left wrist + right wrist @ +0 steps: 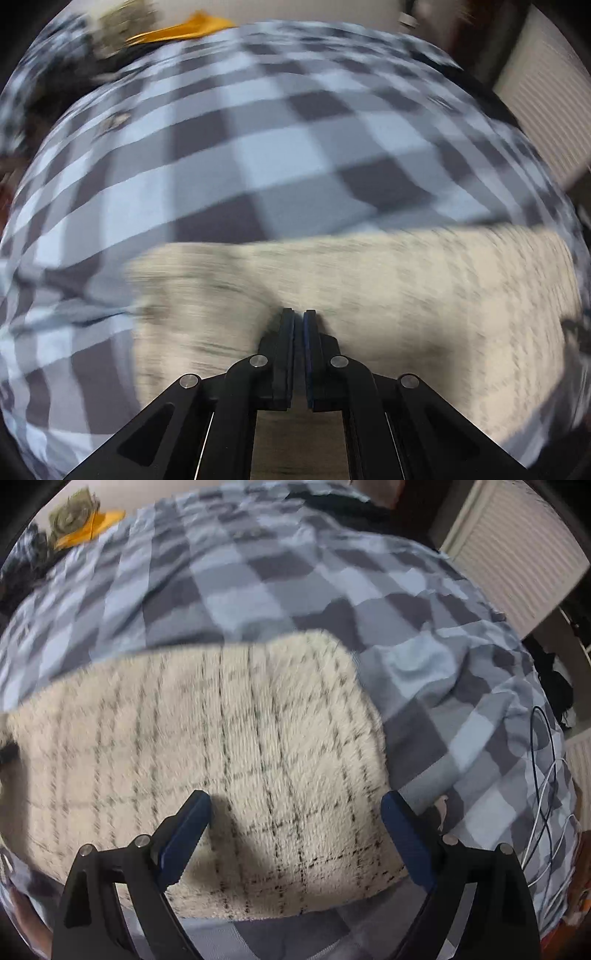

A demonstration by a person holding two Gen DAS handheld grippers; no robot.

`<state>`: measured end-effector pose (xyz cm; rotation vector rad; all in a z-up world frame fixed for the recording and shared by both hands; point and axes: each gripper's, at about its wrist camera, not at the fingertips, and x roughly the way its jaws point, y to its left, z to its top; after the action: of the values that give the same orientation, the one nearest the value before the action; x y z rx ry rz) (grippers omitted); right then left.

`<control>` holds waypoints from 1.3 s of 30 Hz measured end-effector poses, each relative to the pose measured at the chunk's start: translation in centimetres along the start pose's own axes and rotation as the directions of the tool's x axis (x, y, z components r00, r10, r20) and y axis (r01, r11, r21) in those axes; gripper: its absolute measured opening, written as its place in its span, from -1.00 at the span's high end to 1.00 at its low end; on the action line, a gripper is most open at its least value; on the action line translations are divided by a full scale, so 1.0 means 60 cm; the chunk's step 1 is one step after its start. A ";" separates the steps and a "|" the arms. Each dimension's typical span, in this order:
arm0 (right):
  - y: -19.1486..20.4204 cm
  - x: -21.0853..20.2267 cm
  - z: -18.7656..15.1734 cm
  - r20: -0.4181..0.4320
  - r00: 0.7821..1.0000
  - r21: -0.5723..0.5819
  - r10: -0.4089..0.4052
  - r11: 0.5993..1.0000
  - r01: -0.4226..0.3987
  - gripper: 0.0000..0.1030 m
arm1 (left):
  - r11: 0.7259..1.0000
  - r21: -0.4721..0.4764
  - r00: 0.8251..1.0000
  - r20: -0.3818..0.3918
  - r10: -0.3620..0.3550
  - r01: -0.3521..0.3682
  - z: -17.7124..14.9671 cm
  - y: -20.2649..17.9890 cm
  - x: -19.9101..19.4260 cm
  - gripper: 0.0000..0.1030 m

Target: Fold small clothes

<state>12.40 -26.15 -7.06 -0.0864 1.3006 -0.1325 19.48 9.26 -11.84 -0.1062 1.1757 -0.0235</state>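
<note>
The cream fuzzy garment [229, 760] with thin dark checks lies flat on the bed's checked cover [258, 583], directly under both tools. It looks already folded into a neat rectangle, so perhaps only one more fold or putting it aside is left. The left tool [299, 314] is fully closed, low over the garment; whether it pinches fabric I cannot tell. The right tool [295, 805] stands wide open above the garment's near edge, holding nothing.

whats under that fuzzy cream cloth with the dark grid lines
The cream cloth lies on a blue-grey checked bedcover, which shows all around it. Whether anything else sits beneath the cloth is hidden.
</note>
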 end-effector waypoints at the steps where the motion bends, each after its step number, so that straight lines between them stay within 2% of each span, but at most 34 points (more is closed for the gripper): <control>1: 0.000 0.002 -0.001 -0.009 1.000 -0.007 -0.020 1.000 0.020 -0.79 | 0.999 -0.049 1.000 0.001 -0.012 0.012 -0.004 0.026 -0.002 0.94; 2: -0.008 0.009 0.002 -0.020 0.999 0.003 -0.030 1.000 0.030 -0.84 | 0.993 -0.115 0.999 0.002 -0.038 0.038 -0.005 0.052 -0.005 0.95; 4: -0.032 0.015 0.004 -0.039 0.999 0.069 -0.019 0.997 0.022 -0.93 | 0.962 -0.247 0.994 0.022 -0.110 0.112 -0.012 0.101 -0.011 0.95; 5: -0.045 0.015 0.006 -0.039 0.999 0.100 -0.028 0.994 0.032 -0.93 | 0.953 -0.285 0.995 0.033 -0.099 0.104 -0.016 0.114 -0.019 0.95; 6: -0.059 0.012 0.008 -0.035 0.998 0.133 -0.051 0.989 0.056 -0.93 | 0.956 -0.289 0.998 0.041 -0.045 0.055 -0.016 0.119 -0.030 0.95; 8: -0.096 -0.004 0.012 -0.013 0.973 0.208 -0.229 0.952 0.226 -0.93 | 0.969 -0.234 0.994 0.055 0.091 -0.075 -0.012 0.109 -0.051 0.94; 9: -0.106 -0.010 0.012 -0.004 0.967 0.236 -0.254 0.940 0.248 -0.93 | 0.969 -0.192 0.982 0.075 0.171 -0.154 -0.009 0.096 -0.065 0.94; 10: -0.126 -0.021 0.012 0.018 0.970 0.292 -0.243 0.929 0.228 -0.93 | 0.973 -0.145 0.975 0.104 0.195 -0.179 -0.005 0.077 -0.076 0.94; 11: -0.136 -0.028 0.010 0.039 0.977 0.328 -0.210 0.926 0.186 -0.93 | 0.979 -0.119 0.977 0.117 0.178 -0.164 -0.003 0.067 -0.080 0.94; 12: -0.143 -0.034 0.009 0.069 0.985 0.356 -0.161 0.926 0.127 -0.94 | 0.990 -0.075 0.984 0.127 0.127 -0.118 -0.002 0.046 -0.084 0.94; 14: -0.129 -0.043 0.010 0.125 0.990 0.332 -0.060 0.943 0.015 -0.94 | 0.999 0.018 0.996 0.088 0.027 -0.029 -0.009 0.000 -0.077 0.94; 16: -0.084 -0.040 0.015 0.137 0.990 0.204 0.039 0.977 -0.066 -0.94 | 0.996 0.081 0.998 0.041 -0.051 0.048 -0.019 -0.036 -0.058 0.94; 18: -0.042 -0.027 0.017 0.095 0.991 0.095 0.095 0.990 -0.104 -0.93 | 0.990 0.101 0.994 -0.043 -0.099 0.103 -0.034 -0.056 -0.027 0.94; 20: -0.026 -0.019 0.014 0.076 0.994 0.055 0.084 0.995 -0.089 -0.93 | 0.986 0.134 0.991 -0.102 -0.084 0.098 -0.048 -0.063 0.000 0.94; 23: -0.028 -0.026 0.011 0.098 0.995 0.060 0.031 0.998 -0.037 -0.94 | 0.980 0.183 0.995 -0.077 -0.070 0.083 -0.060 -0.069 0.014 0.94; 27: -0.048 -0.018 0.004 0.066 0.996 0.118 0.057 0.991 -0.065 -0.94 | 0.954 0.291 0.997 -0.035 -0.070 0.077 -0.070 -0.076 0.015 0.94; 31: -0.043 -0.011 -0.003 0.027 0.997 0.132 0.066 0.989 -0.069 -0.94 | 0.931 0.351 0.995 -0.033 -0.098 0.104 -0.069 -0.074 0.009 0.94; 34: -0.039 -0.016 -0.003 0.037 0.998 0.124 0.056 0.990 -0.060 -0.94 | 0.933 0.345 0.994 -0.019 -0.105 0.105 -0.060 -0.077 -0.008 0.94; 37: -0.036 -0.022 -0.004 0.054 0.997 0.114 0.054 0.992 -0.060 -0.94 | 0.940 0.304 0.985 0.027 -0.171 0.155 -0.051 -0.069 -0.042 0.94; 39: -0.034 -0.026 -0.006 0.061 0.997 0.110 0.055 0.992 -0.062 -0.94 | 0.946 0.283 0.982 0.060 -0.178 0.154 -0.051 -0.060 -0.068 0.94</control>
<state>11.53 -27.94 -5.41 0.0431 1.2342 -0.1516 15.21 5.76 -8.91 0.0418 1.0648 -0.3300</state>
